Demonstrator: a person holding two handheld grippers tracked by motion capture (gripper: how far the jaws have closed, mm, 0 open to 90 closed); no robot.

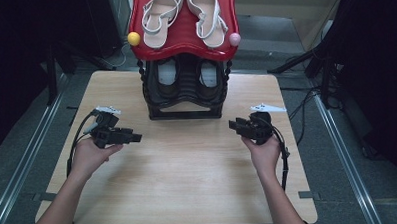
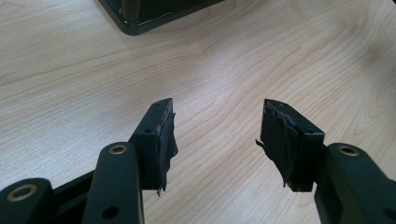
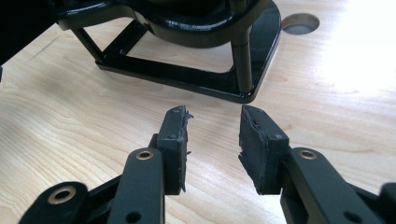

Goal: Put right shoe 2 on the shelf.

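A black two-tier shoe rack (image 1: pixel 184 87) stands at the far middle of the wooden table (image 1: pixel 188 162). Its red top shelf (image 1: pixel 184 40) carries a pair of white strappy sandals (image 1: pixel 183 15). A dark pair of shoes (image 1: pixel 187 75) sits on the lower tier. My left gripper (image 1: pixel 136 138) hovers left of the rack, pointing right, jaws open and empty (image 2: pixel 217 135). My right gripper (image 1: pixel 232 125) sits right of the rack, pointing left, jaws open with nothing between them (image 3: pixel 212 140). The rack's black base frame (image 3: pixel 187 77) lies just beyond the right jaws.
A yellow knob (image 1: pixel 134 38) and a pink knob (image 1: pixel 234 39) cap the red shelf's front corners. A round hole (image 3: pixel 300 22) is in the tabletop behind the rack. Metal rails (image 1: pixel 23 163) run along the floor on both sides of the table.
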